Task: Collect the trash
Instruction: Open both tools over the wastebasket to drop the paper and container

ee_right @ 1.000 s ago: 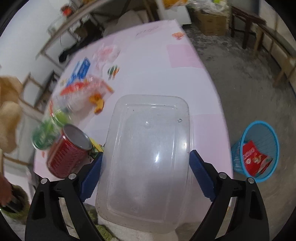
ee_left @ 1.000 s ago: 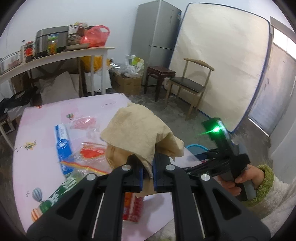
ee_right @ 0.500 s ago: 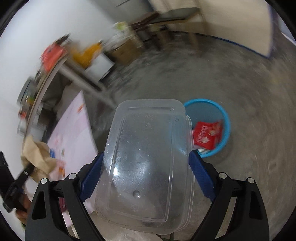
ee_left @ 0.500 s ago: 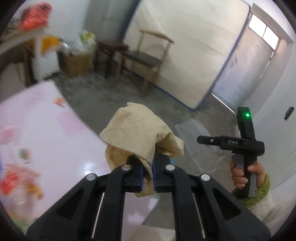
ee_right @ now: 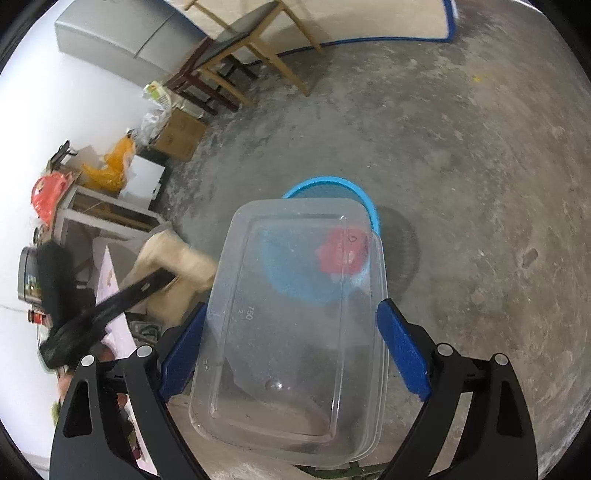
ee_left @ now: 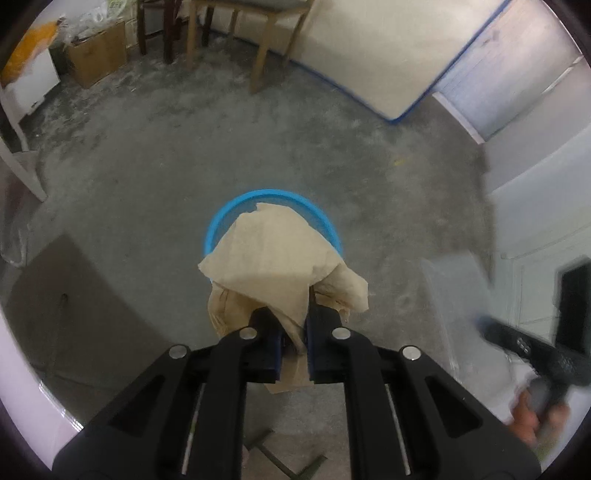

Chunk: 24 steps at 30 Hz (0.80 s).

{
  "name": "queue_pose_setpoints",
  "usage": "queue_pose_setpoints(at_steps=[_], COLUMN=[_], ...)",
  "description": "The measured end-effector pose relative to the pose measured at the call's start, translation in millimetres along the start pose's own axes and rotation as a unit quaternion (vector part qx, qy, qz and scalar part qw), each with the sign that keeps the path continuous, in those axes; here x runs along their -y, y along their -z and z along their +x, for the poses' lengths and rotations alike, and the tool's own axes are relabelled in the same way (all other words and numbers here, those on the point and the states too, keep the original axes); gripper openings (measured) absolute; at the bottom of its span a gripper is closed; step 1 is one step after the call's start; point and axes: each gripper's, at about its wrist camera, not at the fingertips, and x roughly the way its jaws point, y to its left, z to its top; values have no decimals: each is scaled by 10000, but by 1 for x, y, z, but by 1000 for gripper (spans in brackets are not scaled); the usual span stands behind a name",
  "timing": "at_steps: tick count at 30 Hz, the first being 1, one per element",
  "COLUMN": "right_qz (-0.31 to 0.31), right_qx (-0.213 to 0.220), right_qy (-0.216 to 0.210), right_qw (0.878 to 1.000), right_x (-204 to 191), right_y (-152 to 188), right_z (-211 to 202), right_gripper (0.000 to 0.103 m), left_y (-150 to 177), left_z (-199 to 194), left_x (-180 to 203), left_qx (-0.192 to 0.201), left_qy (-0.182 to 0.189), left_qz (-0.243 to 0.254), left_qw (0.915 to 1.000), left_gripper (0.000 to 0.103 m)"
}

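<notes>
My left gripper (ee_left: 294, 332) hangs over the blue trash basket (ee_left: 273, 195) on the concrete floor. A crumpled brown paper bag (ee_left: 273, 258) sits between its blue pads, which still touch it while the jaws are opening. My right gripper (ee_right: 293, 332) is shut on a clear plastic container (ee_right: 295, 314), held just above the same basket (ee_right: 325, 181). A red wrapper (ee_right: 343, 251) inside the basket shows through the container. The left gripper (ee_right: 110, 306) and the paper bag (ee_right: 173, 266) appear blurred at the left of the right wrist view.
A wooden chair (ee_left: 266, 22), a cardboard box (ee_left: 96, 51) and a leaning mattress (ee_left: 369, 48) stand at the far side of the floor. The pink table edge (ee_left: 22, 369) is at lower left. A fridge (ee_right: 122, 33) stands by the wall.
Both grippers have swung off the table and tipped down toward the floor, so the blue basket now lies under each. The left pads stand slightly wider around the paper bag.
</notes>
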Motion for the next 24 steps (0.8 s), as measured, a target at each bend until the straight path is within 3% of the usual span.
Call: queue_pose_setpoints(at_steps=[1, 3, 7, 12, 18, 24], right_qz=[23, 82, 156, 184, 40, -335], right_qx=[1, 2, -31, -157, -359, -472], right_qy=[6, 41, 71, 76, -54, -6], right_qw=[10000, 10000, 9998, 9997, 9993, 9983], right_x=[6, 15, 24, 29, 13, -33], right_y=[2, 2, -1, -5, -15, -42], right_z=[-4, -6, -4, 9, 40, 91], right_gripper=[88, 88, 88, 88, 88, 90], left_y=[-8, -16, -17, -10, 8, 58], left_z=[16, 38, 49, 21, -54, -150], left_x=[3, 6, 5, -4, -23, -56], left_qx=[-52, -18, -17, 239, 785, 1476], left_qy=[-164, -363, -390, -405, -439, -416], left_qz=[-28, -89, -196, -164, -285, -611], left_qw=[9998, 9993, 9990, 9988, 9955, 9863], left_gripper=[40, 53, 56, 57, 61, 69])
